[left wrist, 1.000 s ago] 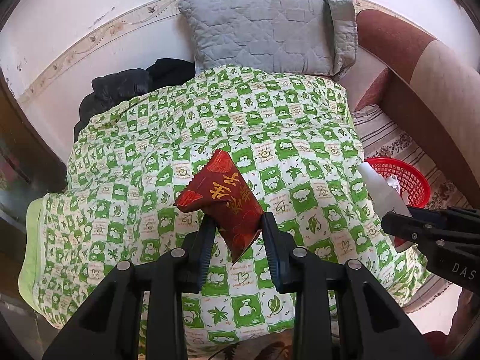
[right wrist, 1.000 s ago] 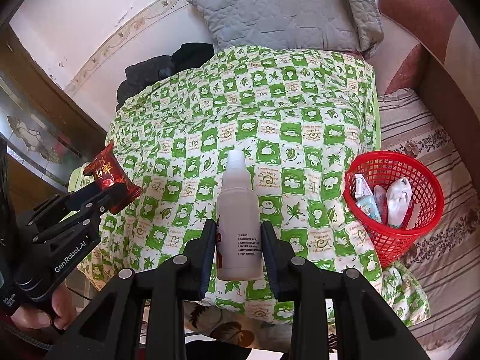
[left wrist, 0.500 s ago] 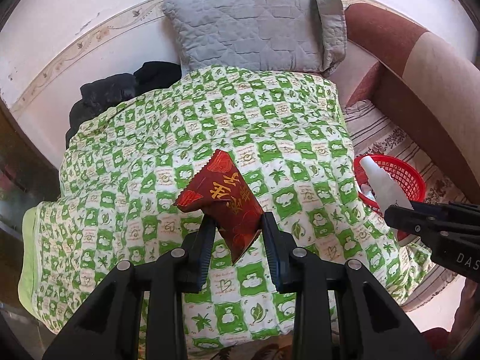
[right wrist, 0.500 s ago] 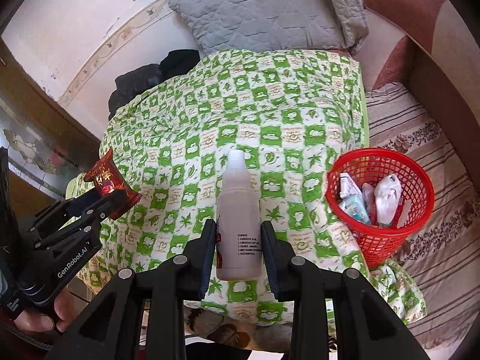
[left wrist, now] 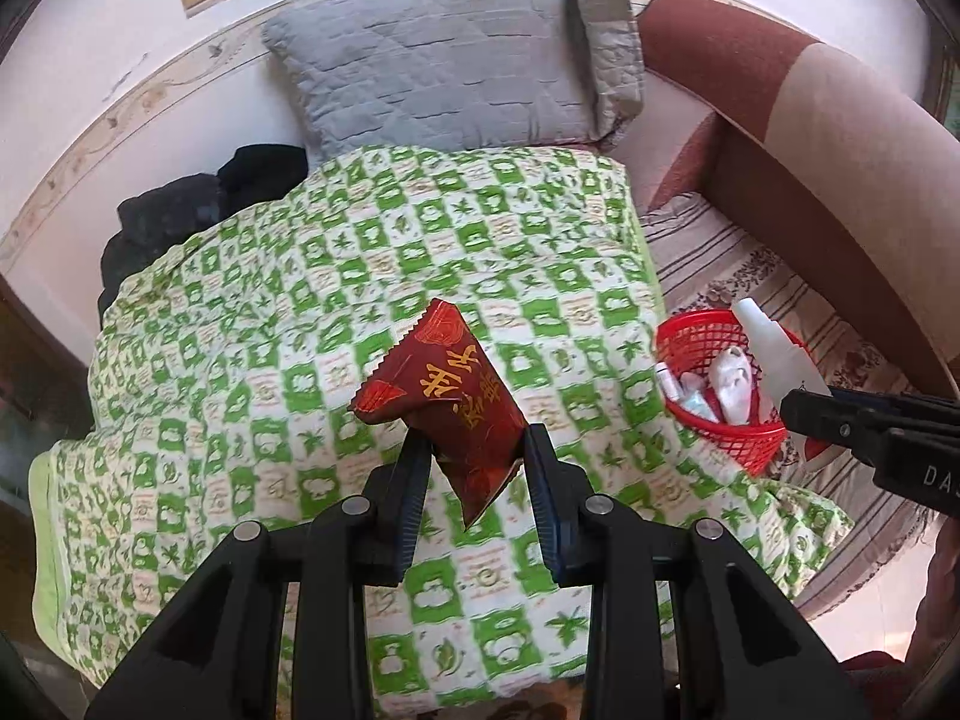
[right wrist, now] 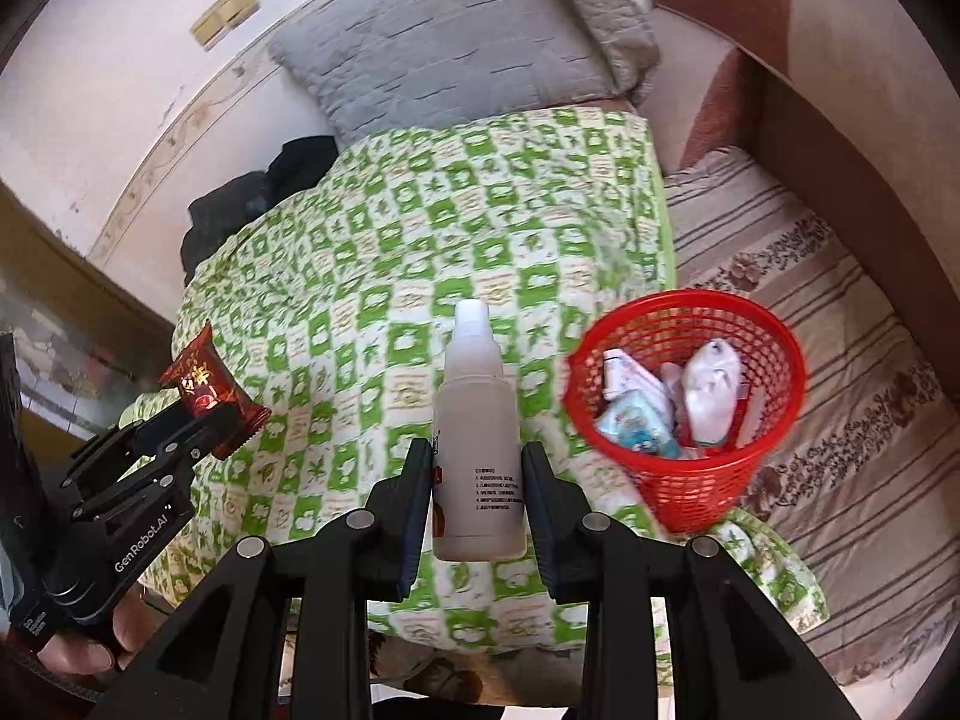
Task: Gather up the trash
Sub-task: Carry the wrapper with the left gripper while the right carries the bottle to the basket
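Aloft, L gripper (left wrist: 477,456) w/ red wrapper (left wrist: 444,402), R gripper (right wrist: 477,468) w/ bottle (right wrist: 477,450)

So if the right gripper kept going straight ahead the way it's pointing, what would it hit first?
Probably the green-and-white checked quilt; the white plastic bottle held in the right gripper would touch first. The red mesh basket lies off to its right.

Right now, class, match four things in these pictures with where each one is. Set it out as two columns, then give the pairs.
1 red snack wrapper
2 white bottle
3 red basket
4 grey pillow

a on the striped cover beside the green quilt
b in the left gripper
c against the wall
d in the right gripper

Pairs: 1-b, 2-d, 3-a, 4-c
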Demonstrator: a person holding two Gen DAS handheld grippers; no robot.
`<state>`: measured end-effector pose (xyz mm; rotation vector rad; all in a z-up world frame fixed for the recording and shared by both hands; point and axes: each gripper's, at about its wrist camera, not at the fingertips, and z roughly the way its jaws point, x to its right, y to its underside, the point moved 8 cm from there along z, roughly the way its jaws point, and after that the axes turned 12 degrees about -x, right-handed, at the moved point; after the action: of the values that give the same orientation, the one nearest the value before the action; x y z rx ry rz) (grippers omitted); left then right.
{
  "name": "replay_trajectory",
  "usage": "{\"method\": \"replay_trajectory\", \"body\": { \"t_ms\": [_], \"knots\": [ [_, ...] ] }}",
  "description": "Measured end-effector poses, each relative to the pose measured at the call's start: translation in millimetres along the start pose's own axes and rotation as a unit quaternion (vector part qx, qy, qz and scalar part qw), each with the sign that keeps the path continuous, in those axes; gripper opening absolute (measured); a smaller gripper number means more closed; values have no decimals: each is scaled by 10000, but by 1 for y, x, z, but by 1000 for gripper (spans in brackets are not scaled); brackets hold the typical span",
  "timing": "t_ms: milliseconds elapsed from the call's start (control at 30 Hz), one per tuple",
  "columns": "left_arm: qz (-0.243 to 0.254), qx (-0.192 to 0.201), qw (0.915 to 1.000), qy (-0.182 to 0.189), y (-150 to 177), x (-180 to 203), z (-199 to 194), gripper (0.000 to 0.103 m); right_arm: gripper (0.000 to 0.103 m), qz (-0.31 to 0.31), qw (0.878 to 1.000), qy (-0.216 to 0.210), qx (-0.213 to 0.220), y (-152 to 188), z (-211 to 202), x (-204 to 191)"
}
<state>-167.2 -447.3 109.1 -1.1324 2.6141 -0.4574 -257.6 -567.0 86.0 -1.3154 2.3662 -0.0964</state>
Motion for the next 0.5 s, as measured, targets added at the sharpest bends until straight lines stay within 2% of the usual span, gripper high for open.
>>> {"method": "replay_trajectory", "body": {
  "t_ms": [333,500],
  "knots": [
    [215,78,9993,303,-31,42,3,31,32,428,9987,196,196,-18,-24,56],
    [328,-50,9968,732,-50,69,10,31,32,695,9970,217,259,-32,-34,91]
  ]
}}
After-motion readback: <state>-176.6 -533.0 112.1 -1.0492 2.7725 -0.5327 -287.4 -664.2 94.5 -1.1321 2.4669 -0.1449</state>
